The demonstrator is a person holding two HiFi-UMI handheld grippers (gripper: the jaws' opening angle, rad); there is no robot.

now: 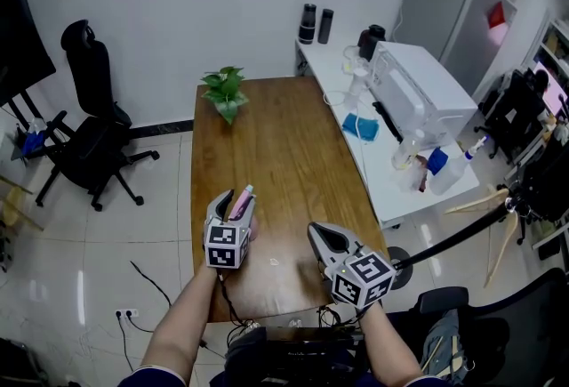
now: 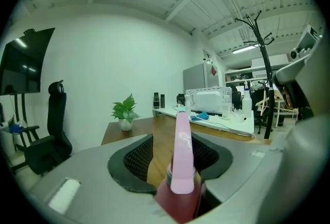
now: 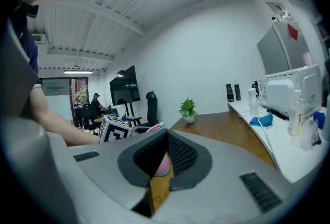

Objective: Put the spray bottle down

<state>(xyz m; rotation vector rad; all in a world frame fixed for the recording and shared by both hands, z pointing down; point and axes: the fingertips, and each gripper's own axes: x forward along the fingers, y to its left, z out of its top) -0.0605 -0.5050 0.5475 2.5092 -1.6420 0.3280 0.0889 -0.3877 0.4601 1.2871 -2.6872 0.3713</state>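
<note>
The spray bottle (image 1: pixel 242 197) has a pink trigger head and a dark red body. It stands between the jaws of my left gripper (image 1: pixel 234 204) over the near left part of the wooden table (image 1: pixel 284 145). In the left gripper view the bottle (image 2: pixel 181 166) rises upright between wide jaws, and a gap shows on each side of its neck, so the left gripper (image 2: pixel 173 138) is open around it. Whether its base rests on the table I cannot tell. My right gripper (image 1: pixel 317 232) hovers to the right, its tips together and holding nothing (image 3: pixel 166 133).
A potted plant (image 1: pixel 224 92) stands at the table's far end. A white counter (image 1: pixel 391 172) along the right carries a white machine (image 1: pixel 418 92), bottles and a blue cloth (image 1: pixel 361 126). A black office chair (image 1: pixel 89 136) stands on the tiled floor at the left.
</note>
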